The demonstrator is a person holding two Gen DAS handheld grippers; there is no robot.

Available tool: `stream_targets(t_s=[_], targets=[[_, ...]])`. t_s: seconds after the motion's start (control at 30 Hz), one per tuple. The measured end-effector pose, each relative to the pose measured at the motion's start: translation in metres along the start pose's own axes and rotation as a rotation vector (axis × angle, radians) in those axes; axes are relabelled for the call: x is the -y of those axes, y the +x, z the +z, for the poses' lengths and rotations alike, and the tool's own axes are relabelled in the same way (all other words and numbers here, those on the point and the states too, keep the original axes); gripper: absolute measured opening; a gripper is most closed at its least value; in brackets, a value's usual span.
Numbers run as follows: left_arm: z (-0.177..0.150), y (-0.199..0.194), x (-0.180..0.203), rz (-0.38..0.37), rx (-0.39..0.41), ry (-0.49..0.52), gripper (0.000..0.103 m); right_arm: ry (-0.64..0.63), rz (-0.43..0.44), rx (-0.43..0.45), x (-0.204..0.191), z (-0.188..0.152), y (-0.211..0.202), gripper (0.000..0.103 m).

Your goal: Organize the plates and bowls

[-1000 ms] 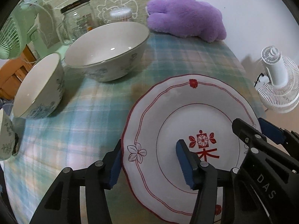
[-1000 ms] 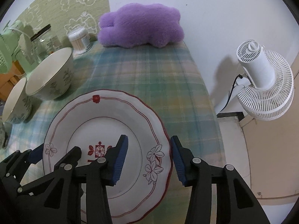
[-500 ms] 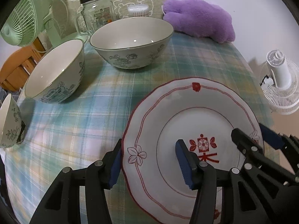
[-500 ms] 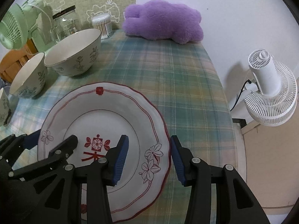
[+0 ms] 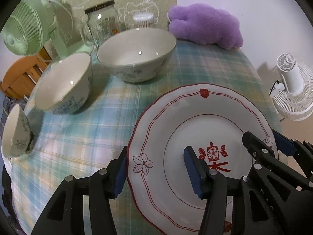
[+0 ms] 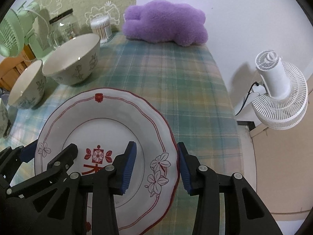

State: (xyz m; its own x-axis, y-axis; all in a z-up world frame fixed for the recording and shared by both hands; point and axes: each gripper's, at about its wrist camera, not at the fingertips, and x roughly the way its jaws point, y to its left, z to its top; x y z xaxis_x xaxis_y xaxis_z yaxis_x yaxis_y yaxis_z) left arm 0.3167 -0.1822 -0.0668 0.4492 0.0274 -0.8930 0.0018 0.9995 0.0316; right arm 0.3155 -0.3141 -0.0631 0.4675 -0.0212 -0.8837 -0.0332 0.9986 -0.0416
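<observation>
White plate (image 5: 195, 117) with scalloped red rim, red flower stamp and red character at centre, seen low and right of centre over a counter (image 5: 78, 146) covered in pastel plaid cloth. Left tool (image 5: 156, 174) straddling the plate's left rim — one blue pad under the outer edge, the other over the inner well, fingers apart. Right tool (image 6: 155, 168) straddling the opposite rim beside the outlined flowers, one pad over the plate, one outside the edge, also apart. Whether the pads actually press on the china: cannot tell, gaps visible on both sides.

Beyond the plate, well apart from it, a large bowl (image 5: 137, 54) with faint floral print, upright. Just beside it to the left, a second bowl (image 5: 64, 84) of similar pattern, tipped toward the camera by the lens. Small cup (image 5: 15, 133) at the far left edge.

Along the back wall — a glass jar (image 5: 101, 23) with dark lid, a cotton-swab tub (image 6: 101, 28), and a purple plush toy (image 6: 166, 21). Green fan (image 5: 21, 33) at upper left; white fan (image 6: 279, 90) off the counter's right side.
</observation>
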Motion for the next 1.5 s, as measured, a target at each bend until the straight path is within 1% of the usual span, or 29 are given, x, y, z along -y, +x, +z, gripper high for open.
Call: stream_targets(t_s=[0.33,0.6,0.87,1.03,1.17,1.33,1.5], targets=[[0.001,-0.044,0.0,-0.027,0.061,0.006,0.055,0.026,-0.026,0.056,0.003,0.003,-0.048,0.045],[-0.017,-0.073,0.002,-0.057,0.079,0.036,0.055,0.069,-0.05,0.061,0.006,-0.018,-0.086,0.045],[-0.047,-0.094,0.008,-0.099,0.073,0.073,0.055,0.104,-0.092,0.06,0.011,-0.055,-0.118,0.045],[-0.07,-0.101,0.015,-0.12,0.059,0.105,0.055,0.133,-0.113,0.046,0.016,-0.082,-0.13,0.045],[-0.089,-0.104,0.025,-0.141,0.045,0.128,0.055,0.156,-0.134,0.029,0.023,-0.104,-0.136,0.045],[-0.112,-0.101,0.039,-0.17,0.006,0.168,0.055,0.189,-0.163,-0.009,0.032,-0.132,-0.136,0.045],[-0.126,-0.097,0.048,-0.184,-0.016,0.196,0.055,0.218,-0.179,-0.035,0.039,-0.151,-0.134,0.045]])
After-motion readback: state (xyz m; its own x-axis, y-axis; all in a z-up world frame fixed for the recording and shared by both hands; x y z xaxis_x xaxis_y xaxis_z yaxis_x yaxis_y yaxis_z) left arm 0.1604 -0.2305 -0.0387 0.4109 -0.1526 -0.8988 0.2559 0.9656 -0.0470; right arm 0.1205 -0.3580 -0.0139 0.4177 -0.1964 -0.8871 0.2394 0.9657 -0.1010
